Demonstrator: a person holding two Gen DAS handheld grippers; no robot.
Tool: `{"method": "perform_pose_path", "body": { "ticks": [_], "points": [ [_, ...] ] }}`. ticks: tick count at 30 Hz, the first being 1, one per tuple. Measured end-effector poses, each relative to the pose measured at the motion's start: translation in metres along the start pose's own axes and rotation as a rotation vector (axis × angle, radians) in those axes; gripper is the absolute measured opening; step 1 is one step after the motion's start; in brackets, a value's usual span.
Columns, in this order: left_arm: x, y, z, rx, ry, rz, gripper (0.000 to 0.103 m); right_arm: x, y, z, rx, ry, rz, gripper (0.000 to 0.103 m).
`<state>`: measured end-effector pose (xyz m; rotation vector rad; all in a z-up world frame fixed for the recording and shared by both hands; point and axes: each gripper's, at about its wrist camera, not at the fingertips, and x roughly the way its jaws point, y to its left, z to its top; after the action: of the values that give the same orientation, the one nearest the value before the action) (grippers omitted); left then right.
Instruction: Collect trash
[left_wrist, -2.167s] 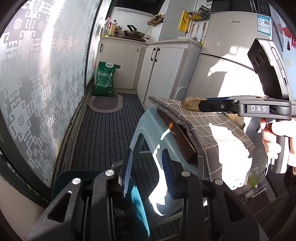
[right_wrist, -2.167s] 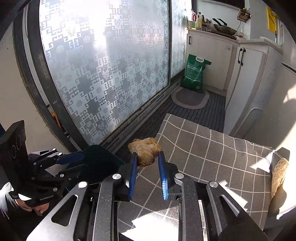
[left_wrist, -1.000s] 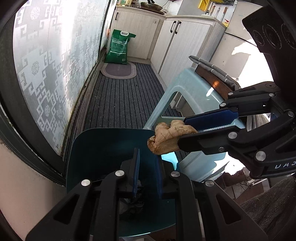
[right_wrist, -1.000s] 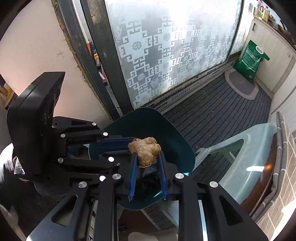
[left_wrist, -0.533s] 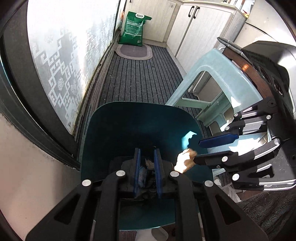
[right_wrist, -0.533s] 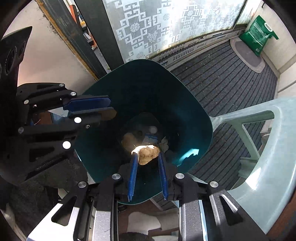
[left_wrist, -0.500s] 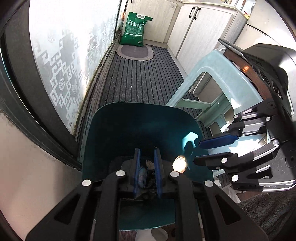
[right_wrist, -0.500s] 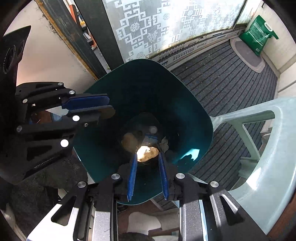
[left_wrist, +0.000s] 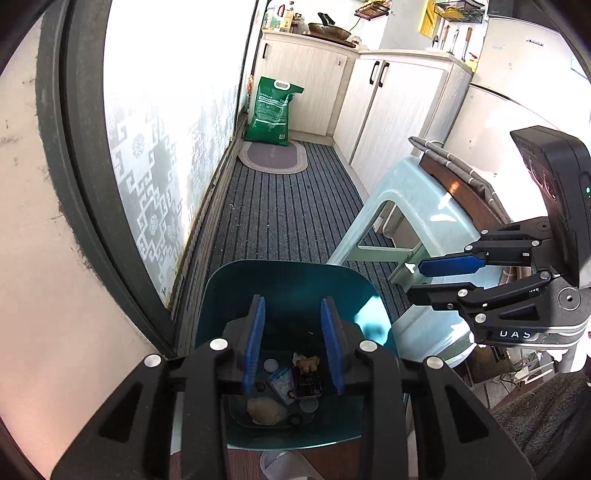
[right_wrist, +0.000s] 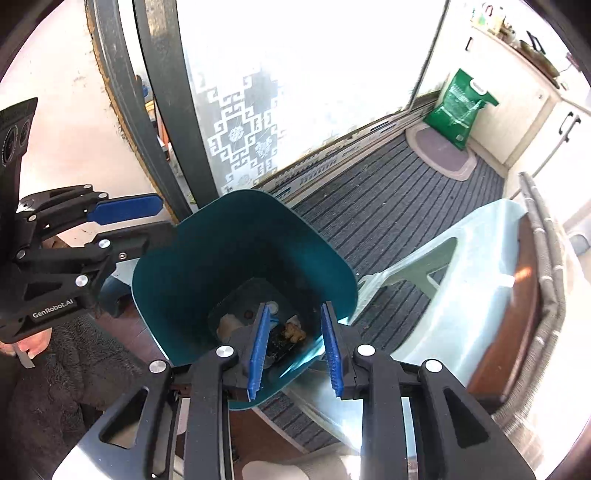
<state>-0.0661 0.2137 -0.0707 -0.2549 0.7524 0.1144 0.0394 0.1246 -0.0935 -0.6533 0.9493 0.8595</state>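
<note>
A teal trash bin stands on the floor by the sliding door. At its bottom lie a brown ginger piece, a pale lump and several small scraps. My left gripper is open and empty above the bin's mouth. My right gripper is open and empty over the bin's near rim; it also shows at the right in the left wrist view. The left gripper also shows at the left in the right wrist view.
A pale green plastic stool stands right beside the bin, bearing a wooden board and a checked cloth. A frosted glass door runs along the left. A green bag and white cabinets stand at the far end.
My right gripper opened and let go of the ginger, which fell to the bin's bottom. My left gripper opened. Both grippers have lifted back a little from the bin.
</note>
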Motion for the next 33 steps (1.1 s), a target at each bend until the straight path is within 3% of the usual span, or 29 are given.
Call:
{"method": "perform_pose_path", "body": {
  "ticks": [2, 5, 7, 10, 13, 17, 23, 33],
  "points": [
    [-0.009, -0.006, 0.000, 0.013, -0.027, 0.003, 0.038, -0.016, -0.001, -0.006, 0.026, -0.057, -0.027, 0.036],
    [-0.021, -0.018, -0.001, 0.048, -0.070, 0.012, 0.049, -0.047, -0.010, -0.019, 0.115, -0.157, -0.037, 0.052],
    [-0.030, -0.028, -0.003, 0.077, -0.108, 0.022, 0.066, -0.066, -0.014, -0.031, 0.164, -0.216, -0.045, 0.056],
    [-0.046, -0.043, -0.007, 0.124, -0.179, 0.081, 0.083, -0.090, -0.018, -0.051, 0.205, -0.293, -0.077, 0.068],
    [-0.059, -0.056, -0.013, 0.150, -0.215, 0.078, 0.098, -0.112, -0.021, -0.075, 0.233, -0.354, -0.106, 0.079],
    [-0.071, -0.067, -0.022, 0.149, -0.213, 0.071, 0.100, -0.140, -0.025, -0.109, 0.272, -0.412, -0.153, 0.092],
    [-0.093, -0.073, -0.030, 0.115, -0.271, 0.084, 0.100, -0.182, -0.024, -0.156, 0.302, -0.444, -0.216, 0.094],
    [-0.100, -0.066, -0.028, 0.069, -0.279, 0.078, 0.100, -0.218, -0.032, -0.212, 0.396, -0.514, -0.239, 0.100]
  ]
}}
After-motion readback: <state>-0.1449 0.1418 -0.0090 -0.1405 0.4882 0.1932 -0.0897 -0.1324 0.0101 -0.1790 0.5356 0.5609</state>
